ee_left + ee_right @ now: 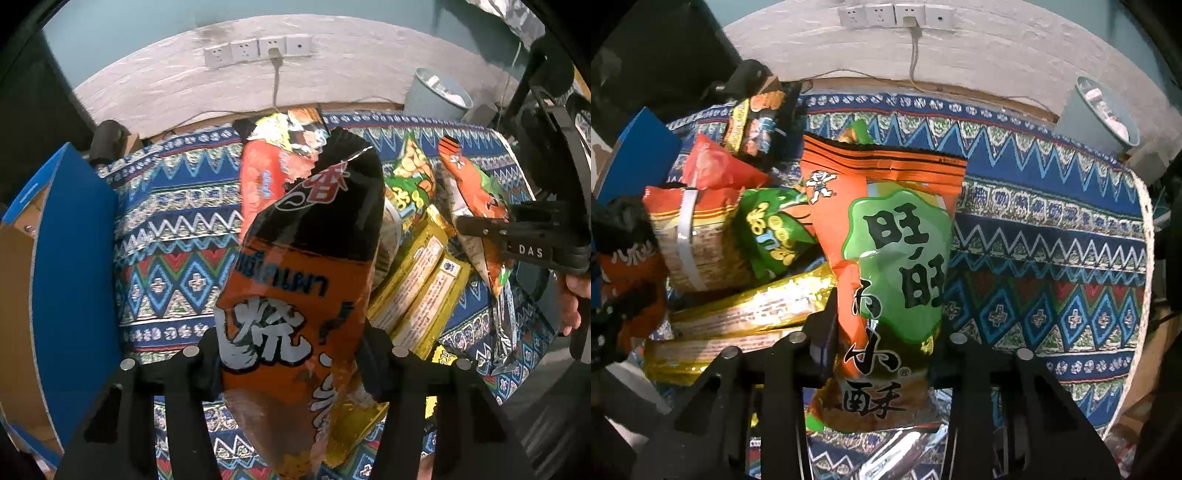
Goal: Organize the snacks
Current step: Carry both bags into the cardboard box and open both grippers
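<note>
Both hand-held grippers point steeply down at a heap of snack packets on a counter covered by a patterned cloth (1052, 236).

The left hand-held gripper (291, 354) is clenched on the black-and-orange bag (306, 258), which fills the centre of the left wrist view, its pads pressing the lower part of the pack. The right hand-held gripper (882, 343) is clenched on the orange-and-green rice-cracker bag (890, 258), at centre frame in the right wrist view.

Both bags look light, puffed with air, and made of slick, crinkly film; their contents are probably brittle. A firm squeeze on the belly could crush what is inside, so the flat sealed edge or a corner seems the safer place to pinch.

A blue cardboard box (74, 236) stands at the left edge of the left wrist view, a likely place for them.
</note>
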Tool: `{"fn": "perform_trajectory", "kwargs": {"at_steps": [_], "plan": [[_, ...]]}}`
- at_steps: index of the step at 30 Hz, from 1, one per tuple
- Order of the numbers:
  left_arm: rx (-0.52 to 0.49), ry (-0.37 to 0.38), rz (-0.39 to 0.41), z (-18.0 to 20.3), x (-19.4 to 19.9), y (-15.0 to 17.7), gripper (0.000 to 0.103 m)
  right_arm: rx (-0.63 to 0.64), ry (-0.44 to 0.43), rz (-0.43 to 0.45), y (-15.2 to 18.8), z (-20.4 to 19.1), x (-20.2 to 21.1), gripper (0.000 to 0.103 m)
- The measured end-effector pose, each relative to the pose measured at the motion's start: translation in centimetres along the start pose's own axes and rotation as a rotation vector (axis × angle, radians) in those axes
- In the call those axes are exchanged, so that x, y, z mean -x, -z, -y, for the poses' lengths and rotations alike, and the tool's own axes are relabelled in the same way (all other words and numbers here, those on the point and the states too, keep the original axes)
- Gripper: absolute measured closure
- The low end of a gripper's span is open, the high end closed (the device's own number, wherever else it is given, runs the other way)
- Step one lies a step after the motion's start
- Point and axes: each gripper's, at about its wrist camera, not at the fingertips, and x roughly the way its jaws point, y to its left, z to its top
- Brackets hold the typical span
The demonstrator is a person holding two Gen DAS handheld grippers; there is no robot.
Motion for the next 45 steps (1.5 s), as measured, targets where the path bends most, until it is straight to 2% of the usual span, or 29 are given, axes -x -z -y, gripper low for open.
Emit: {"fn": "perform_trajectory", "kwargs": {"at_steps": [4, 10, 23, 32, 45], "plan": [[0.012, -0.008, 0.040, -0.6, 1.6, 0.2, 0.046, 0.012, 0.010, 0.036, 0.1, -0.5, 1.3, 0.070], [0.000, -0.066, 0.121, -1.0, 4.4, 0.4, 0.046, 0.054, 0.032, 0.098, -0.2, -2.2, 3.6, 0.070], [0.016, -0.173, 0.250, -4.1, 9.6, 1.4, 0.046, 0.157, 0.011, 0.206, -1.8, -8.3, 8.0, 0.070], [0.043, -0.247, 0.319, -7.2, 12.6, 2.2, 0.046, 0.227, -0.039, 0.234, -3.8, -13.5, 9.5, 0.070], [0.144, -0.287, 0.360, -13.3, 15.0, 4.4, 0.046, 0.328, -0.141, 0.234, -7.4, -22.1, 9.5, 0.070]]}}
